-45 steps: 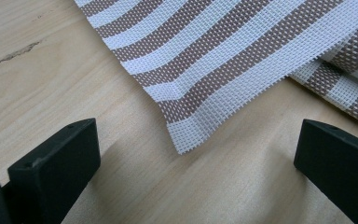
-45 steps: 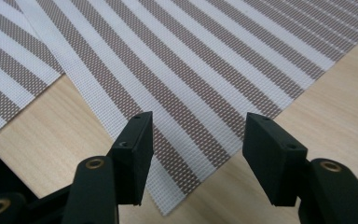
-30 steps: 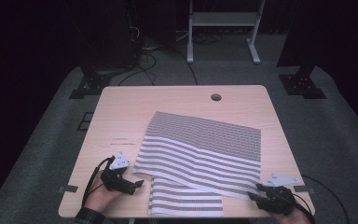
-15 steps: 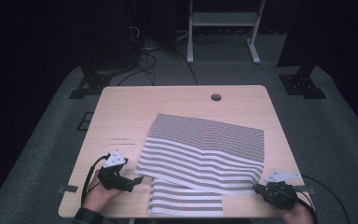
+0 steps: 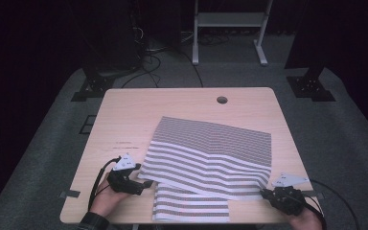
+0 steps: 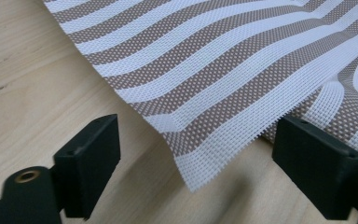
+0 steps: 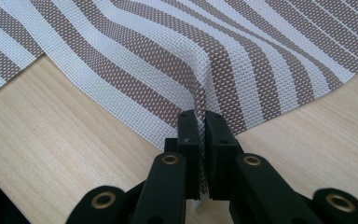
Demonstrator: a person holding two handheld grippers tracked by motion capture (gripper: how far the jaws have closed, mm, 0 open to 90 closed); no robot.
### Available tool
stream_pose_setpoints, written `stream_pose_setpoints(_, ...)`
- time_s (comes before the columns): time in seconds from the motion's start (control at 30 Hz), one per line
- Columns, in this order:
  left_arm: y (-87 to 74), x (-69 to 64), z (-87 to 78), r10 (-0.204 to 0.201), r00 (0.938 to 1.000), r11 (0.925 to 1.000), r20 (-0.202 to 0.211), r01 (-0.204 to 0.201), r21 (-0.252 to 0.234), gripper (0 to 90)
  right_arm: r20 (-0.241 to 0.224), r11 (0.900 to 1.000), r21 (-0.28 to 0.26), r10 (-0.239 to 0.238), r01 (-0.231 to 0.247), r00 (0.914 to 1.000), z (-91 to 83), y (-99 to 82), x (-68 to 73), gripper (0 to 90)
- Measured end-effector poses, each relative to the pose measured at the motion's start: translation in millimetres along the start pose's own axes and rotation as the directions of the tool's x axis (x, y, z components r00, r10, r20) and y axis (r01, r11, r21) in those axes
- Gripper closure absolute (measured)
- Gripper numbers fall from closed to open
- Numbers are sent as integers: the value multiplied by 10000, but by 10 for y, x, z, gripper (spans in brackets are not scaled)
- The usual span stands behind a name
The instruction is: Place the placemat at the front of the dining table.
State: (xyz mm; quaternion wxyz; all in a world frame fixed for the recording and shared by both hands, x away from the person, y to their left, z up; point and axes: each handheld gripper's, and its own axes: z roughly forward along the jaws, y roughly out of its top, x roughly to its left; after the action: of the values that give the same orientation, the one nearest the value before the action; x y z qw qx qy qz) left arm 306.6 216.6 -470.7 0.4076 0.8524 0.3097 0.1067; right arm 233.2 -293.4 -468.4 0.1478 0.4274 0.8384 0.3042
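Changed since the earlier frames: your right gripper (image 5: pixel 268 193), whose jaws stood partly apart a second ago, has pinched a raised pleat at the near right corner of the striped woven mat (image 5: pixel 211 153), and the mat's near edge has crept slightly.

Item 1, right gripper (image 7: pixel 198 122). Jaws closed tight, a thin ridge of mesh standing upright between them. The weave puckers upward from the pinch. Grip reads as secure.

Item 2, left gripper (image 5: pixel 146 184). Jaws have just been narrowing but stand wide. In the left gripper view the mat's near left corner (image 6: pixel 186 172) lies between them, lifted a little off the table, with neither pad touching it. No hold yet on this side.

Item 3, striped woven mat. Brown and white mesh, lying on the near half of the wooden table (image 5: pixel 124 120), skewed to the table's edges. An upper layer overlaps a lower strip (image 5: pixel 191 206) that pokes out at the near edge; whether that is a fold of one mat or a second mat, you cannot tell from here.

Item 4, meaning for the work. One corner is taken, one is pending. You likely need to finish closing the left jaws on that corner before lifting or folding; raising the right side alone would probably drag and twist the sheet.
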Motion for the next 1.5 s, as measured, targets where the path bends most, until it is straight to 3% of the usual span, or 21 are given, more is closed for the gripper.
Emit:
stream_pose_setpoints(0.23, 51, -24, -17, 314, 9994, 9995, 152, -315, 12, 410, 6, 10000, 17, 14, -14, 10000, 1, 3, -4, 860)
stream_pose_setpoints(0.47, 99, 1, -58, -23, 10000, 9998, 95, 25, -203, 587, 8, 10000, 21, 3, -3, 10000, 2, 5, -6, 861)
stream_pose_setpoints(0.53, 101, 5, -67, -79, 10000, 9995, -18, 78, -310, 566, 7, 10000, 16, 11, -11, 10000, 3, 5, -7, 860)
stream_pose_setpoints(0.63, 103, 6, -81, -205, 9997, 9984, -91, 200, -536, 453, 5, 10000, 15, 4, -4, 10000, 2, 5, -8, 860)
stream_pose_setpoints(0.8, 105, 12, -156, -529, 9966, 9917, 638, 600, -1140, 355, 2, 10000, 12, 9, -9, 10000, 2, 4, -8, 860)
stream_pose_setpoints(0.9, 104, 1, -194, -617, 9945, 9877, 846, 730, -1383, 296, 18, 10000, 16, 2, -2, 10000, 2, 4, -7, 860)
stream_pose_setpoints(1.07, 105, 28, -143, -914, 9916, 9886, 913, 1014, -1115, 296, 27, 10000, 17, -5, 5, 10000, 2, 5, -4, 861)
stream_pose_setpoints(1.17, 119, 58, -102, -1169, 9890, 9852, 908, 1270, -1149, 322, 26, 10000, 19, -6, 6, 10000, 2, 5, -5, 860)
stream_pose_setpoints(1.27, 153, 93, -74, -1526, 9818, 9782, 1130, 1663, -1246, 324, 38, 10000, 19, -3, 3, 10000, 2, 5, -3, 860)
stream_pose_setpoints(1.33, 191, 95, -73, -1587, 9811, 9790, 1104, 1709, -1115, 327, 67, 10000, 36, -24, 23, 10000, 1, 5, 0, 860)
stream_pose_setpoints(1.5, 219, 83, -113, -1704, 9800, 9728, 1026, 1839, -1411, 246, 103, 10000, 24, -49, 49, 9999, 2, 4, 6, 860)
